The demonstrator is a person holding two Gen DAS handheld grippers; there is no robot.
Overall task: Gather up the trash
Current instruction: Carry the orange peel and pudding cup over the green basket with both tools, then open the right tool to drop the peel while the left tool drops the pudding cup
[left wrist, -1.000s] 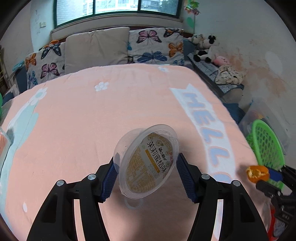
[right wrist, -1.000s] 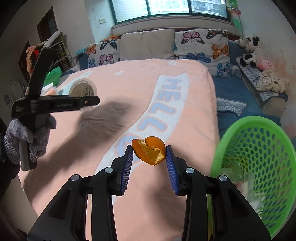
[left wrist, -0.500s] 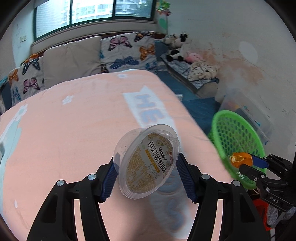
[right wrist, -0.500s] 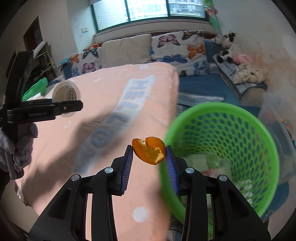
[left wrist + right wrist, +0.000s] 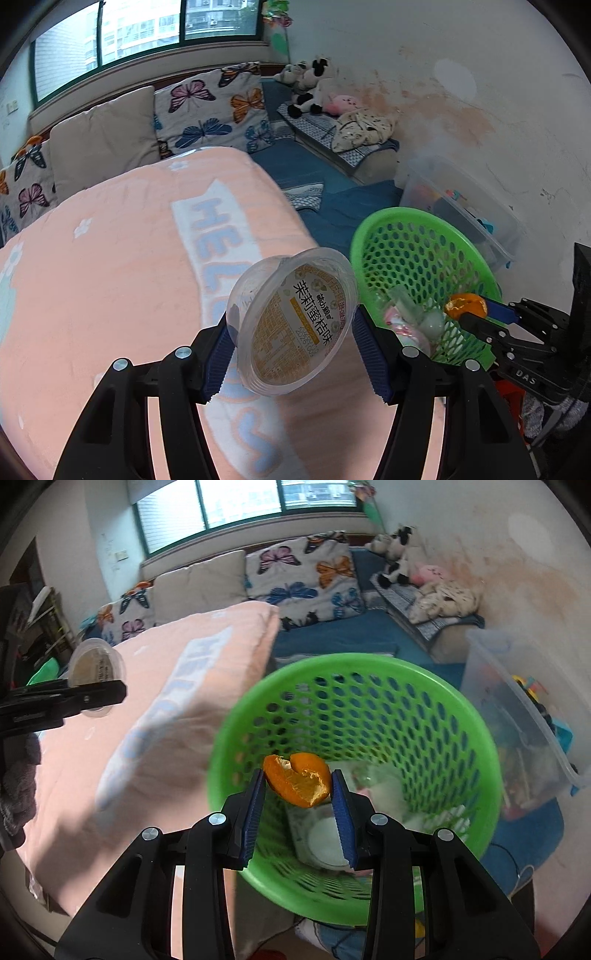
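My left tongs (image 5: 295, 347) grip a clear plastic cup (image 5: 291, 321) by its sides, their blue pads pressed against it; the cup is tilted so its round lid faces me, a yellow-and-white printed label with dark characters across it, the rim transparent and slightly scuffed; it hangs above the edge of the bed's peach blanket (image 5: 110, 277), just short of the green basket (image 5: 373, 225). My right tongs (image 5: 298, 797) are drawn narrow on a piece of orange peel (image 5: 297, 781), pinched between the blue pads; the peel is curled, glossy orange outside, paler and ragged within, with a torn edge toward me; it sits over the basket's open mouth, inside the ring of the rim (image 5: 236, 716). The basket is bright green plastic with round holes all over its wall, and it already holds pale wrappers and a white round lid at the bottom; beside it stands a clear storage box (image 5: 517, 686) against the stained wall.
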